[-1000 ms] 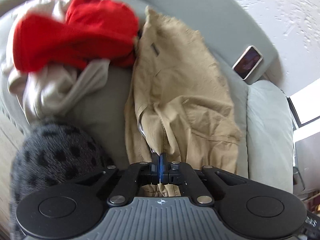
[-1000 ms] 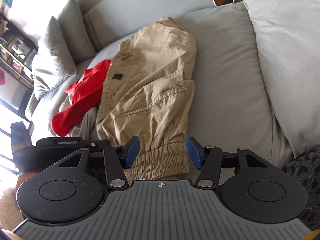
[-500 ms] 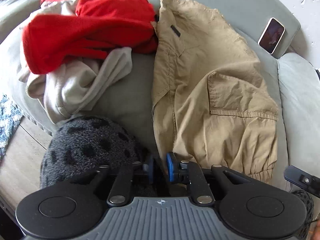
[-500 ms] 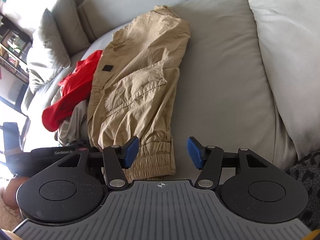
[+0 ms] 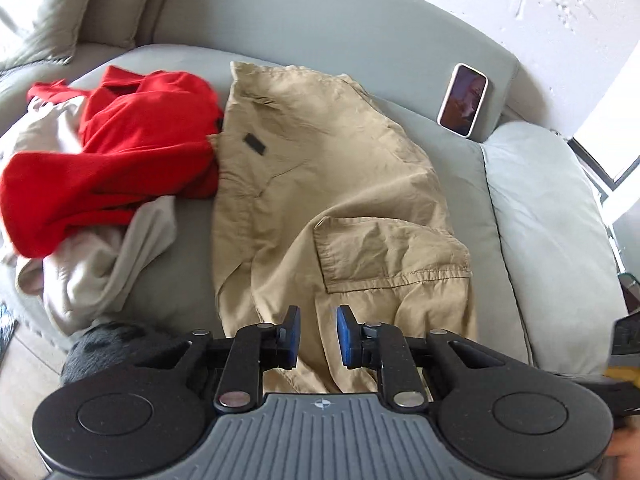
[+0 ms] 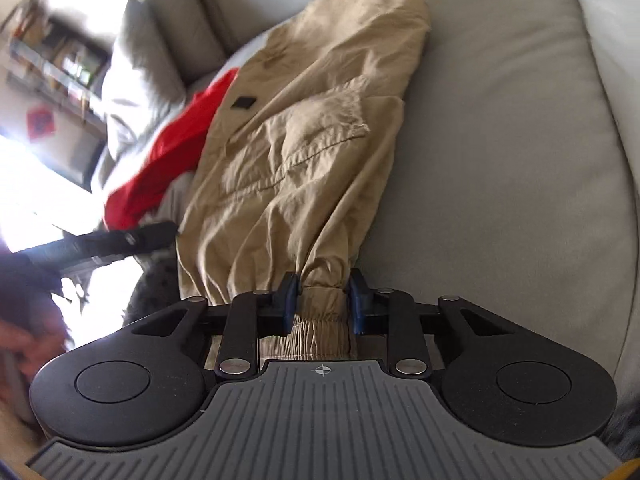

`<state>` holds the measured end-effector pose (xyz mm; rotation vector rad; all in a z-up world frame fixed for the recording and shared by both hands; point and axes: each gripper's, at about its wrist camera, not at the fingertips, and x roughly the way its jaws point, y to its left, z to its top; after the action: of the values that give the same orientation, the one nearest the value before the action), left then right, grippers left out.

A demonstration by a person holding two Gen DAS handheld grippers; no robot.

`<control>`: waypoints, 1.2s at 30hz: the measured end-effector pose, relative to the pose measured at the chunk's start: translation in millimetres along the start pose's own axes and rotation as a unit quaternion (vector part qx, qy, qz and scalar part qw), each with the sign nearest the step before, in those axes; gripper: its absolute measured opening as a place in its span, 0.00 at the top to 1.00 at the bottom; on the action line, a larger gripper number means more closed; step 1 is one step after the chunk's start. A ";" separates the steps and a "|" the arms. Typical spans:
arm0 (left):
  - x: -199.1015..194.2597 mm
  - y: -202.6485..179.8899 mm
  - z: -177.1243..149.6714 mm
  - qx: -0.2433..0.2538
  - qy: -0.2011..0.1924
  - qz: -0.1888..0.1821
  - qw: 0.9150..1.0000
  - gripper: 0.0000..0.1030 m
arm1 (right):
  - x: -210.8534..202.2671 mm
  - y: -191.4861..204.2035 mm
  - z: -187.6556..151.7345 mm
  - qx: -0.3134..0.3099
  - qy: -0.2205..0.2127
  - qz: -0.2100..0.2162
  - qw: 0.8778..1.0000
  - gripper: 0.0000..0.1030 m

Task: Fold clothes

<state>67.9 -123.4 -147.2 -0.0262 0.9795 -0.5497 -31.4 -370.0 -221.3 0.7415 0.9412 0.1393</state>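
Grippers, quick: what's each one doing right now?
Left gripper: open, holding nothing, above the khaki pants.
Right gripper: closed on the pants' elastic cuff.

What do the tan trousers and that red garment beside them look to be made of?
The tan trousers look like thin woven cotton, matte: crisp creases, stitched pocket flap, gathered elastic cuff between the right claw's pads. The red garment looks like soft, fuzzy fleece or knit, folding in rounded lumps; motion blur leaves it uncertain.

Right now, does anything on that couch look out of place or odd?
Yes: a phone leans upright against the sofa backrest, odd beside laundry. The red garment and pale garment lie in a crumpled heap, overlapping the tan trousers.
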 end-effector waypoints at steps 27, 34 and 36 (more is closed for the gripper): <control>95.9 -49.7 65.4 0.081 0.099 -0.086 0.988 0.86 | -16.7 21.1 127.1 -0.121 0.008 -0.003 0.993 0.84; 155.6 -35.4 92.1 0.046 0.062 -0.006 0.997 0.91 | 77.0 -18.3 183.4 -0.077 0.031 -0.095 0.992 1.00; 148.5 -29.6 103.3 0.042 0.043 0.019 0.998 0.91 | 69.8 -29.7 201.0 -0.047 -0.039 -0.142 0.988 0.99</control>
<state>201.3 -239.0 -196.5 0.0919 1.0370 -0.5599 160.2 -466.9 -214.4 0.5165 0.9492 -0.0938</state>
